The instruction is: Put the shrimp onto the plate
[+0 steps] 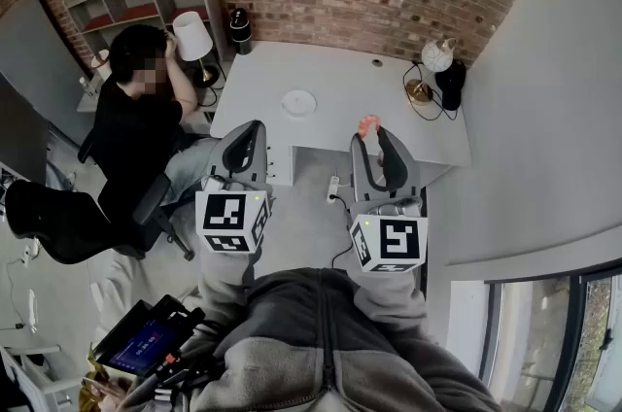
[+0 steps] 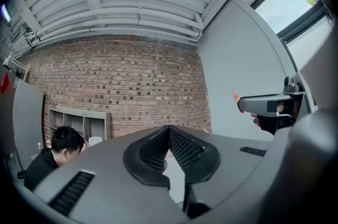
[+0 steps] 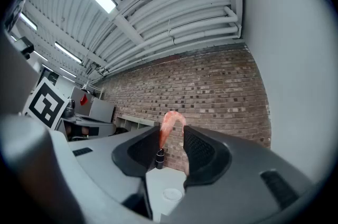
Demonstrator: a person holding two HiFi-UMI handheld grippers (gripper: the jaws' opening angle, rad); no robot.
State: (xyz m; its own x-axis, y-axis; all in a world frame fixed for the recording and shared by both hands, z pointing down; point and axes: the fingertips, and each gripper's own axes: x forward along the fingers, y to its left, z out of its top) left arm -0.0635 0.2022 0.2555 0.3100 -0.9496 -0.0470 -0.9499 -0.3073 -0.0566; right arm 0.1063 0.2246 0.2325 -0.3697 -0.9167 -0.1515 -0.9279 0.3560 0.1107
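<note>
A curled pink shrimp (image 3: 170,125) sticks up between the pads of my right gripper (image 3: 171,136), which is shut on it. In the head view the shrimp (image 1: 368,122) hangs over the near edge of the white table (image 1: 340,80), held by the right gripper (image 1: 370,136). The small white plate (image 1: 298,103) lies on the table, left of and beyond the shrimp; it shows low between the jaws as the plate (image 3: 171,194). My left gripper (image 1: 245,146) hovers before the table's near left corner, shut and empty, its pads meeting at the tips (image 2: 169,129). The shrimp's tip (image 2: 235,96) shows there too.
A person (image 1: 146,109) sits at the left by a white lamp (image 1: 192,39). A black cylinder (image 1: 239,29) stands at the table's far left corner, a globe lamp (image 1: 437,58) at its right. A power strip (image 1: 333,187) lies on the floor. A black chair (image 1: 58,221) stands left.
</note>
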